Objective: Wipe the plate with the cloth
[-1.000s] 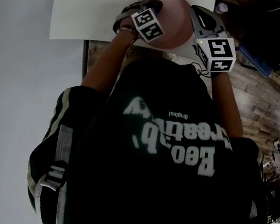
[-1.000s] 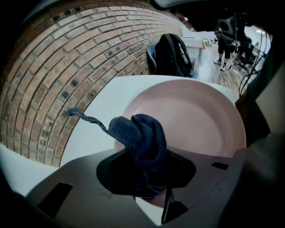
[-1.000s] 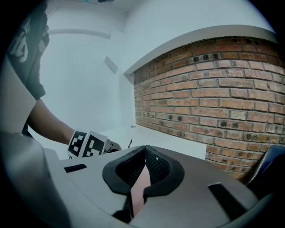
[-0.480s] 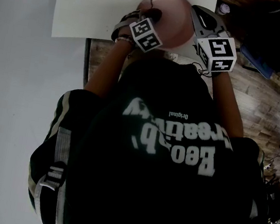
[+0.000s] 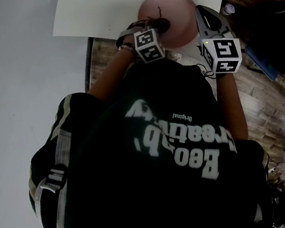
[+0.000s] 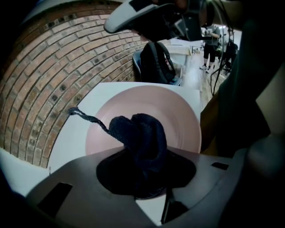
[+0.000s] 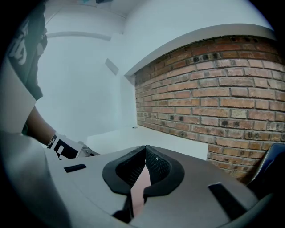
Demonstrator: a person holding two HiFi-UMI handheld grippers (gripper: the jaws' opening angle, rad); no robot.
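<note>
Left claw: the left gripper (image 6: 146, 176) is clamped on a bunched-up dark blue cloth (image 6: 142, 133). The wad sticks out past the jaws, and 1 loose strand trails off to the side.
Right claw: the right gripper (image 7: 141, 178) is closed on the rim of the pink plate (image 7: 141, 185). You can see a thin pink edge pinched between its 2 jaws.
Plate: it's at the near edge of the white table (image 6: 67, 142), right in front of the person. The cloth wad sits over its lower middle. I can't tell if the plate is lying flat or tipped up a bit.
Step in hand: looks like mid-wipe to me, with the cloth on the plate's face.
Doing it well: I'd press the wad down so it spreads, then work in circles from the middle out to the rim. The right claw needs a firm pinch so the plate doesn't swivel. Watch that the trailing strand doesn't snag.
Surface: smooth plain white tabletop, and probably slippery under a plate.
Room: a red brick wall (image 7: 213, 98) runs behind the table. There's a black backpack (image 6: 153, 67) just past the table and a wooden floor (image 5: 271, 103) off to the right.
</note>
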